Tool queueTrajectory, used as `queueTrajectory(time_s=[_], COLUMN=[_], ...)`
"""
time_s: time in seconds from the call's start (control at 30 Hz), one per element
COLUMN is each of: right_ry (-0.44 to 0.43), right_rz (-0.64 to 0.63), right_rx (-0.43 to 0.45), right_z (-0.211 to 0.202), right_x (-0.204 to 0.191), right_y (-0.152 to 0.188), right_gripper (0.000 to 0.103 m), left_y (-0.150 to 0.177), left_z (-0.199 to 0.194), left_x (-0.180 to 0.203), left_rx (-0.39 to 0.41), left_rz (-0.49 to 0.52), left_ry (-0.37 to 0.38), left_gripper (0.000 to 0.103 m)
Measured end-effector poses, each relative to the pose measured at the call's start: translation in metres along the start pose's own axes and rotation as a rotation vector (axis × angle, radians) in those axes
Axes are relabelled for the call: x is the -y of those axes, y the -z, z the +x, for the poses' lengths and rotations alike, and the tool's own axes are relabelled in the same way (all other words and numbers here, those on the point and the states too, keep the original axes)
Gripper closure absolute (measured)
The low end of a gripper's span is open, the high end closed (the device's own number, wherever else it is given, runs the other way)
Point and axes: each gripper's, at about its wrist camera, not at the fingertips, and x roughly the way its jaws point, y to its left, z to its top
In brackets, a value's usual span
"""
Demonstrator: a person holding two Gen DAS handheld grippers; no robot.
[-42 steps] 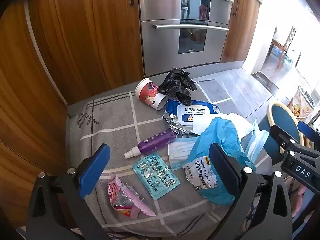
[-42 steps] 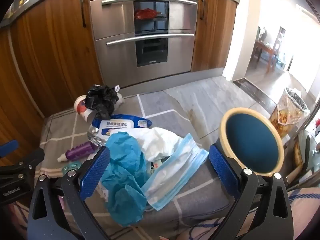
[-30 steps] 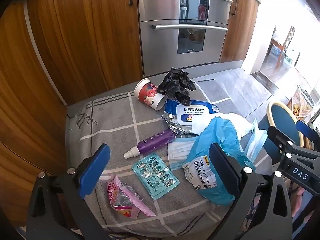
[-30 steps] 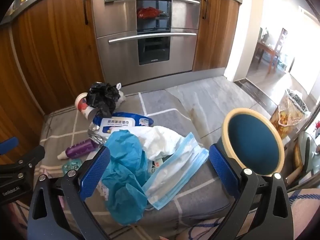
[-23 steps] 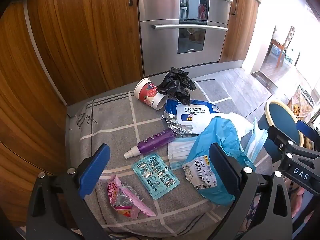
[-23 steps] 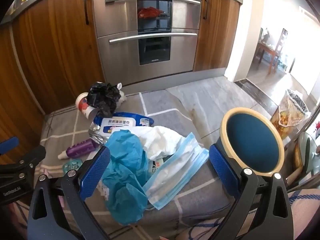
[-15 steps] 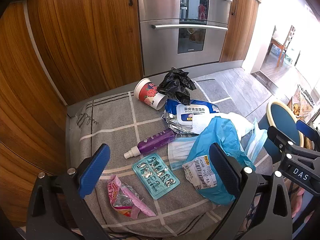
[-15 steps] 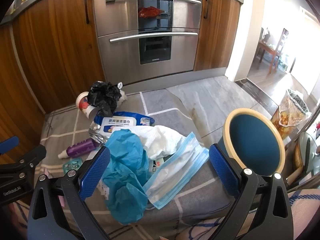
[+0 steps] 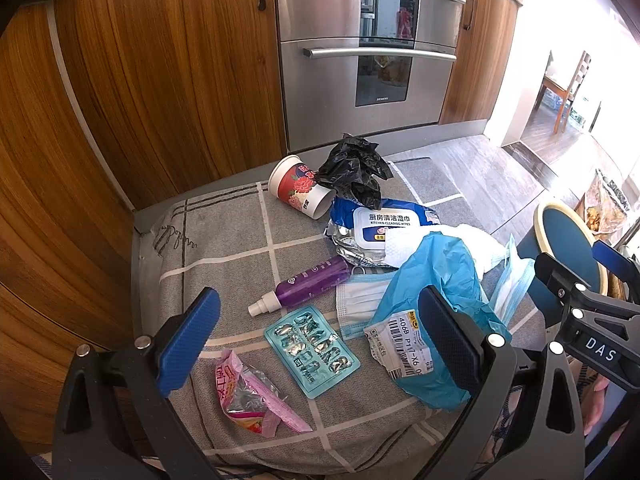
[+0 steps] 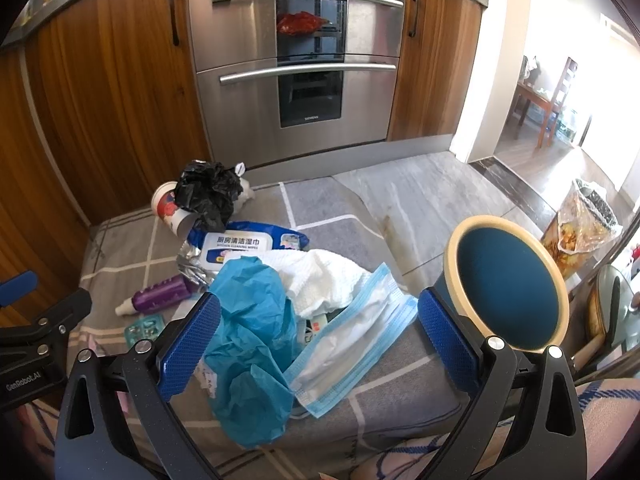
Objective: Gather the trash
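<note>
Trash lies scattered on a grey checked mat (image 9: 224, 240). A red paper cup (image 9: 298, 192) lies on its side beside a crumpled black bag (image 9: 356, 168). Nearer are a wet-wipes pack (image 9: 384, 222), a purple spray bottle (image 9: 304, 286), a teal blister pack (image 9: 312, 350), a pink wrapper (image 9: 248, 394), a blue plastic bag (image 10: 252, 344) and a face mask (image 10: 352, 340). My left gripper (image 9: 320, 344) hangs open above the blister pack. My right gripper (image 10: 320, 338) hangs open over the blue bag and mask. Neither holds anything.
A blue bin with a cream rim (image 10: 508, 288) stands at the mat's right edge. Wooden cabinets (image 9: 160, 60) and a steel oven (image 10: 296, 64) close off the far side. A clear sack of rubbish (image 10: 580, 220) sits on the floor to the right.
Both grippers have drifted very slightly; the trash lies as before and both stay open.
</note>
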Motion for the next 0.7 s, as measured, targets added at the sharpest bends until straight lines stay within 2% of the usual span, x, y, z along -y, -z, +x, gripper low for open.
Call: queueTrajectory(time_s=[0.7], right_ry=[0.002], right_rz=[-0.007], right_rx=[-0.012], right_z=[0.0022], right_x=[0.0001], right_y=[0.0042], right_gripper=[0.005], left_y=[0.0042], left_z=[0.0027], left_x=[0.0001], left_rx=[-0.004], left_rz=[-0.005], left_ry=[0.001], left_gripper=[0.005])
